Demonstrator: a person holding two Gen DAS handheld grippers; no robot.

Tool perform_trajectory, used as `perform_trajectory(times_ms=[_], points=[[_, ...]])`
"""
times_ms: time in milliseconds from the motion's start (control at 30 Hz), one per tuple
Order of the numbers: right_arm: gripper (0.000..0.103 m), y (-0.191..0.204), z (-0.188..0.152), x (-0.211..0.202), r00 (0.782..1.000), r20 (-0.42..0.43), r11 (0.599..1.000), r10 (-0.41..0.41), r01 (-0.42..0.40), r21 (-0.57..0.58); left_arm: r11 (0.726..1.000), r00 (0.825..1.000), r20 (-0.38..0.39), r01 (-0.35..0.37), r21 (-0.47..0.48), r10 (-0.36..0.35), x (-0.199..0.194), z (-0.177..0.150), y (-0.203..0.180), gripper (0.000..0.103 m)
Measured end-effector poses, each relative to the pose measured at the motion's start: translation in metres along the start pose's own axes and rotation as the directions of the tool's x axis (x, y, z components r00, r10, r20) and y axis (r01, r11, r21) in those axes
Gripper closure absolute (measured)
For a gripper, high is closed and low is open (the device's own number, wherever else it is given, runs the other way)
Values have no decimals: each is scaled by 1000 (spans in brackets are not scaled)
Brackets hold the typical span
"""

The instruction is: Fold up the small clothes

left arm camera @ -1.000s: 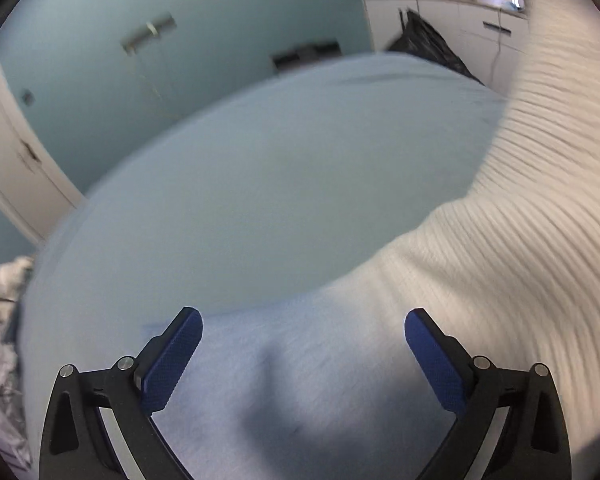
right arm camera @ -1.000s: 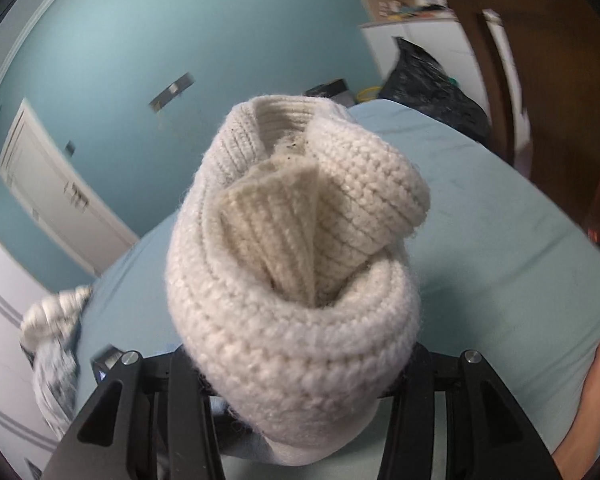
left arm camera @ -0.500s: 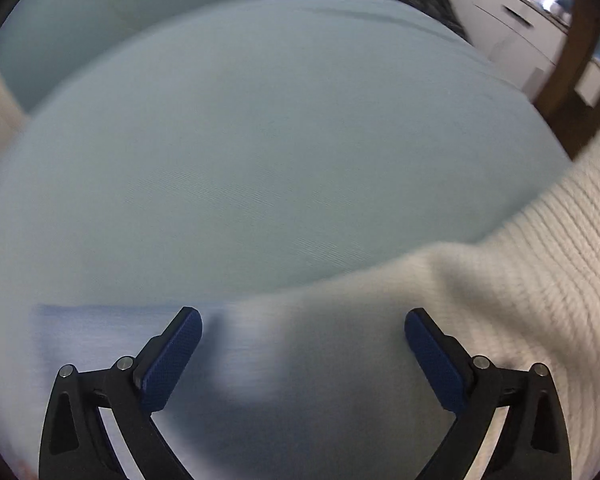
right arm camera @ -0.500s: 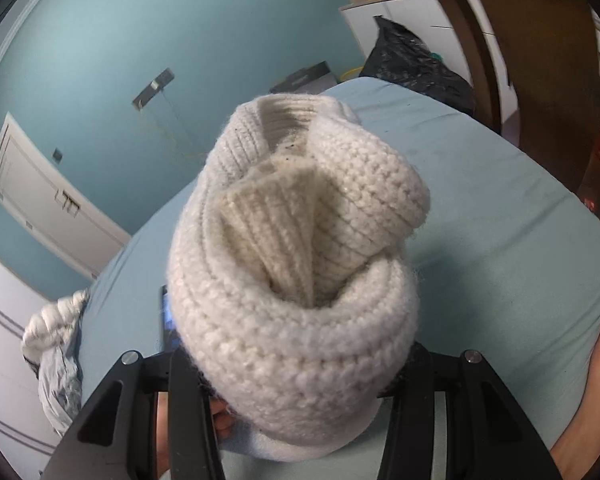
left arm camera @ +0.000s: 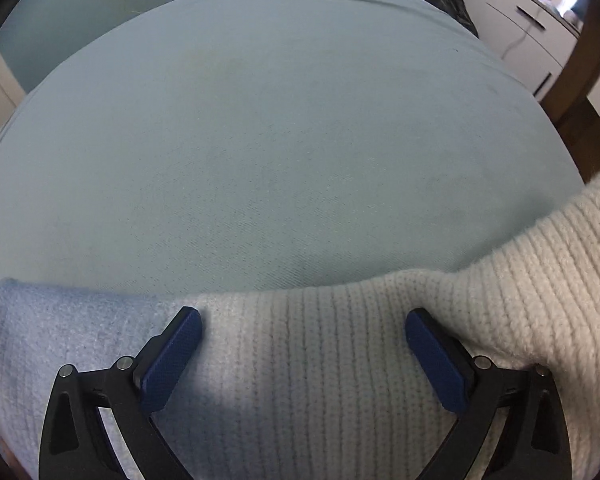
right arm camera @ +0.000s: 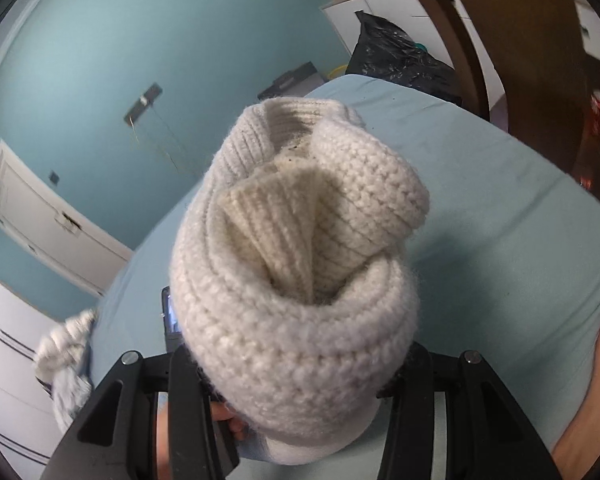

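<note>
Left gripper (left arm camera: 302, 344): black angular linkage arms, silver round screws at the joints, dark blue textured pads (left arm camera: 172, 360) on the jaws.
Right gripper (right arm camera: 300, 376): the same black frame, one silver screw showing on each side, flat black bars.
Skin: a bare forearm (right arm camera: 592, 392) at the right edge; fingertips (right arm camera: 228, 420) low between the frame bars.

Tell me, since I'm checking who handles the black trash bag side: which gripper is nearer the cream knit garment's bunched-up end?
Right. The right gripper is shut on the cream knit garment at its bunched end. The left gripper is open above the flat stretch.
</note>
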State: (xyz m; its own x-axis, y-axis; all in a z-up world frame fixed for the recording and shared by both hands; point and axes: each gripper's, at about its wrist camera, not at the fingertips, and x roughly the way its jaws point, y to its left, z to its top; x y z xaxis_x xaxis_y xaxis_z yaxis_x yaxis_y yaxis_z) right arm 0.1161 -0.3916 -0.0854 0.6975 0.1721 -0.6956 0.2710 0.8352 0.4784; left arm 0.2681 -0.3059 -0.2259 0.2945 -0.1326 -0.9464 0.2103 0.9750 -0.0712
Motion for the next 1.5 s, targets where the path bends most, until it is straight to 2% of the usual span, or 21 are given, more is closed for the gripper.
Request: perform_trajectory(times_ms=[67,200,333,433,567,600,633,733,833,900,933,1033,1100,1133,1167,1233,1267,1300,1367,1433,1500], points=[[61,-4,-1,4,1000,-4,1000,-3,3,21,1000,1000,6,7,-8,-7,-10,1,8,0],[62,-15,4,-1,1000,8,998,11,-11,58,999,997,63,-47,-26,49,-53,5,52,0],[62,-2,3,-5,1000,10,1000,-2,2,21,999,998,42,-45,-4,45,-111,-6,111,0],[62,35,-3,-14,998,64,990,-21,30,-141,996,994,65,-92,11,91,-163,-28,157,0],[62,118,-24,-19,987,156,900,-35,99,-424,986,978,126,-164,-15,165,-218,-54,217,0],[62,141,-33,-17,984,176,864,-35,118,-490,987,976,145,-157,-32,160,-221,-56,239,0],[62,166,-46,-12,979,199,812,-35,144,-566,988,975,161,-148,-48,154,-222,-62,237,0],[61,239,-104,20,968,245,590,-45,223,-776,980,964,219,-114,-165,149,-232,-73,271,0],[60,282,-163,62,973,219,440,-67,226,-869,954,952,269,-64,-291,146,-236,-87,308,0],[60,300,-200,87,971,226,340,-76,238,-910,940,951,253,-85,-331,176,-226,-90,324,0],[59,309,-227,104,968,237,261,-81,250,-932,935,952,239,-101,-341,190,-220,-91,330,0],[58,314,-291,147,961,262,74,-94,269,-960,933,958,223,-94,-346,179,-206,-89,333,0],[45,306,-330,169,940,331,-90,-85,323,-942,945,961,228,-77,-317,155,-197,-79,319,0],[17,300,-350,175,921,387,-183,-37,375,-909,952,960,235,-76,-297,150,-199,-80,315,0],[5,297,-355,177,918,395,-208,-30,380,-901,958,959,242,-79,-276,149,-204,-83,312,0],[2,293,-352,175,914,406,-186,-16,396,-899,966,955,259,-76,-248,142,-214,-80,305,0],[2,293,-345,169,930,368,-156,-26,360,-920,968,953,273,-66,-242,133,-217,-78,303,0],[2,293,-335,158,950,311,-115,-37,305,-945,970,949,289,-53,-238,123,-220,-75,301,0],[2,289,-309,122,982,189,12,13,189,-982,976,940,325,-32,-216,102,-227,-68,286,0],[2,271,-279,76,993,66,127,102,53,-991,985,941,325,-43,-170,98,-223,-65,273,0],[2,246,-252,43,991,-3,190,136,-29,-981,993,951,294,-70,-97,96,-210,-61,253,0]])
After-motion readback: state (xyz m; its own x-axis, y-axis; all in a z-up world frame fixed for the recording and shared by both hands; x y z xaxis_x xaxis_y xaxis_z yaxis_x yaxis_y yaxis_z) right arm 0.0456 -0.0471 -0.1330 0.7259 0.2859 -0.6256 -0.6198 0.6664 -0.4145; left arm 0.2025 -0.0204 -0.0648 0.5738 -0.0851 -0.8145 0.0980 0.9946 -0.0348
